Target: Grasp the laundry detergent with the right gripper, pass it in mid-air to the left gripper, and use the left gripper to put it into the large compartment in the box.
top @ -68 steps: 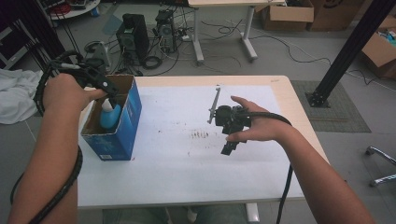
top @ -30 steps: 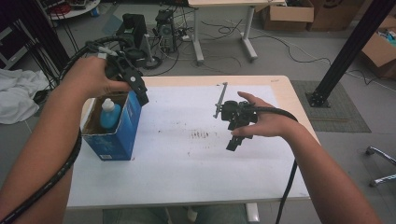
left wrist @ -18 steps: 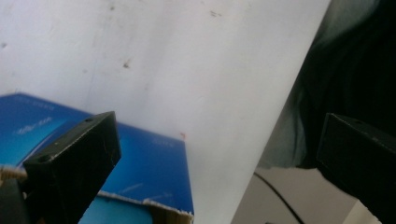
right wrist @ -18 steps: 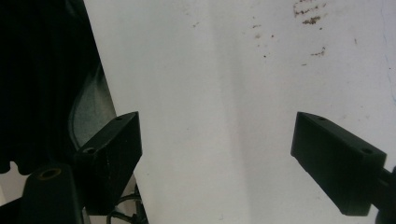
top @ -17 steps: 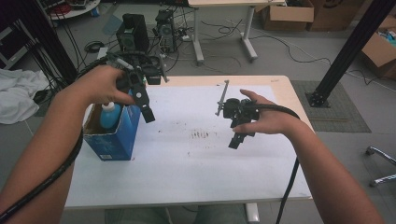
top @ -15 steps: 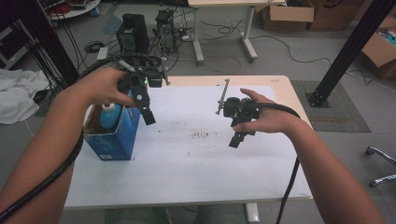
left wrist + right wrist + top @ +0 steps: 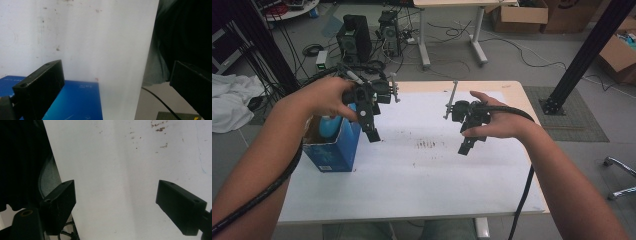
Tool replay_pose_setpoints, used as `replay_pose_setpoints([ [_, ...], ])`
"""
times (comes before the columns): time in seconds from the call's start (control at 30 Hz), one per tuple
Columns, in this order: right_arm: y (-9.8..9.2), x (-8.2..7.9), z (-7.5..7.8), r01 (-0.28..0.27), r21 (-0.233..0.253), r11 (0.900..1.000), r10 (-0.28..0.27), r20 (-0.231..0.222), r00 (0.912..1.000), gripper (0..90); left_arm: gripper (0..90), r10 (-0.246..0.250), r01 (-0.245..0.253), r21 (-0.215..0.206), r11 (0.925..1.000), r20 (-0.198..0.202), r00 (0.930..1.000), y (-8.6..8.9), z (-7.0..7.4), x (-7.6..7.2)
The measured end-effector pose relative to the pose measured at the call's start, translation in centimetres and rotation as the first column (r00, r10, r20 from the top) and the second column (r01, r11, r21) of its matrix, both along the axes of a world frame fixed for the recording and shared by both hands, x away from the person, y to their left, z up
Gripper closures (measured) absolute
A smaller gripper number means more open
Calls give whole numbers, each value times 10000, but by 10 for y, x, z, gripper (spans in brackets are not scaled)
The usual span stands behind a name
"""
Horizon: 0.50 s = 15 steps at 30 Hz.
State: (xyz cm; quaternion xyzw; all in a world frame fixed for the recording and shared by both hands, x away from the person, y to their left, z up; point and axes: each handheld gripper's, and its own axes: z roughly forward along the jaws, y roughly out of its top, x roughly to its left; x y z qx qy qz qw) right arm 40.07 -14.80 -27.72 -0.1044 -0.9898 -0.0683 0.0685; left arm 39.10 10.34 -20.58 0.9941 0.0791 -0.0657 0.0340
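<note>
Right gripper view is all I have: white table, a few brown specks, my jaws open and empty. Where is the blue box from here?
Observer: The blue box stands near the left edge of the table, well across from your right hand-held gripper.
Operator: Anything inside it?
Observer: A light blue bottle shows in its open top.
Operator: Where is the other gripper?
Observer: The left hand-held gripper hangs above the table just right of the box, jaws wide apart with nothing between them.
</note>
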Motion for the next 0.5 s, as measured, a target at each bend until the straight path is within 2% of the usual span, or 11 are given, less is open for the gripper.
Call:
replay_pose_setpoints([
  [0.5, -1, 2, 0, 19, -103, 9999, -19, 18, 10000, 160, 1, -131, 133, 155, 9998, -95, 9999, -9, 0, 2],
])
